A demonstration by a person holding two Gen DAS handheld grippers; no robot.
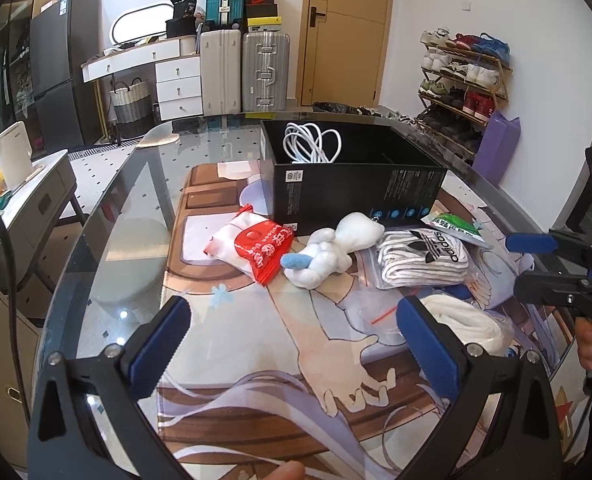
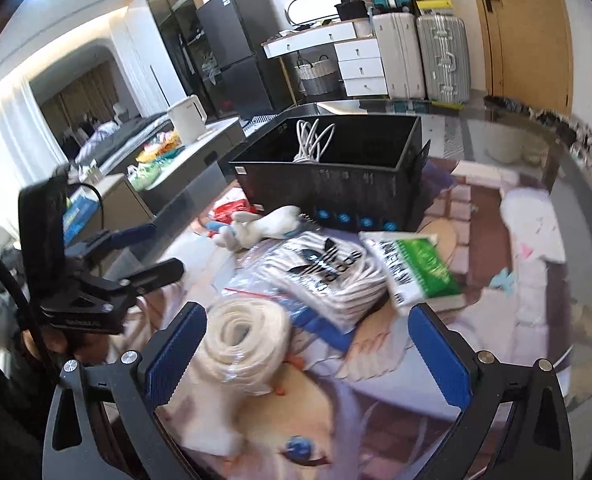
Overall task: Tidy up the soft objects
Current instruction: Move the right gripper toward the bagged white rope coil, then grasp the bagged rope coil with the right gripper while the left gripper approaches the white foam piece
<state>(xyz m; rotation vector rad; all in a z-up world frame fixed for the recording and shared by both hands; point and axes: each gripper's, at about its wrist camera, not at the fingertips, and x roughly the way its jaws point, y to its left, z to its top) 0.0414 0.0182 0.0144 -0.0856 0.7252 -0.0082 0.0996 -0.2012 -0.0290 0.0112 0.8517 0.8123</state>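
A black box (image 1: 352, 184) with a white cable (image 1: 312, 144) inside stands at the back of the printed mat. In front of it lie a red-and-white packet (image 1: 251, 250), a white plush toy (image 1: 336, 248), bagged white Adidas socks (image 1: 424, 260), a green packet (image 1: 456, 228) and a white coiled bundle (image 1: 468, 324). My left gripper (image 1: 296, 340) hovers open over the mat, short of the plush. My right gripper (image 2: 308, 348) is open too, with the coiled bundle (image 2: 247, 340) by its left pad and the socks (image 2: 328, 276) and green packet (image 2: 420, 268) just ahead.
The mat lies on a glass table (image 1: 135, 184) with a rounded edge. Each gripper shows in the other's view, the right gripper (image 1: 514, 266) and the left gripper (image 2: 155, 252). Suitcases (image 1: 243, 68), a white drawer unit (image 1: 175, 84) and a shoe rack (image 1: 464, 76) stand behind.
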